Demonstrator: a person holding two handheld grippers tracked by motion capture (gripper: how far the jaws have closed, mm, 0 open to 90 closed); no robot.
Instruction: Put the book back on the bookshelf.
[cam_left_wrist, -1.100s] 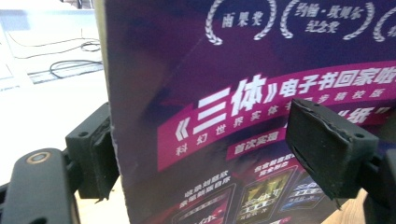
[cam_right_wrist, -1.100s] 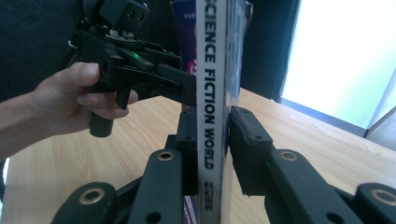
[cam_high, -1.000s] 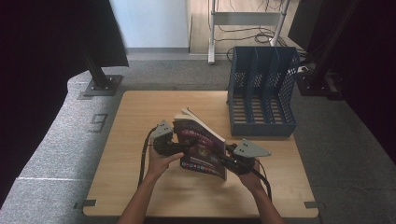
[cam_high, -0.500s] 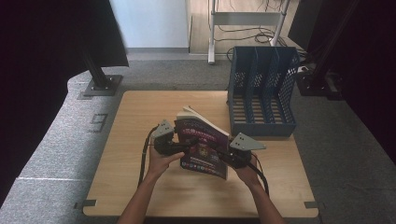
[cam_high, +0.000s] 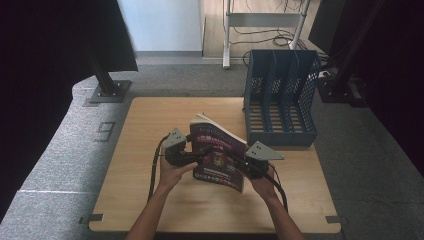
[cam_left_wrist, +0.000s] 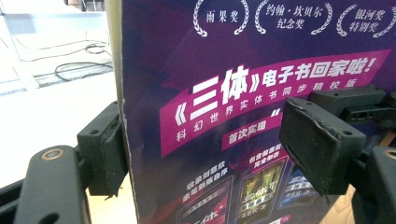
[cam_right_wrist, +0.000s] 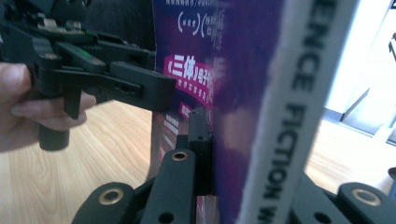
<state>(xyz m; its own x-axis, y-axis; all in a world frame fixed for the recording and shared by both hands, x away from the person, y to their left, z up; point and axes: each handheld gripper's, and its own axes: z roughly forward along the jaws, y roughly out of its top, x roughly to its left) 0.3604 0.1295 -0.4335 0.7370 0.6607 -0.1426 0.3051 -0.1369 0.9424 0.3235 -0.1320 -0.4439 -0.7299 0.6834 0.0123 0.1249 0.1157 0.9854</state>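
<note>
1. From above, I hold the book tilted over the table, near the rack.
2. My left gripper squeezes its edge.
3. My right gripper has just been closing and pinches the spine side. Uneven pulling could make it slip.

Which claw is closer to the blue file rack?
The right claw. It grips the book on the side facing the blue file rack, just in front of it. The left claw grips the book's far side, with the book between it and the rack.

wooden table, blue file rack on its far right corner
</note>
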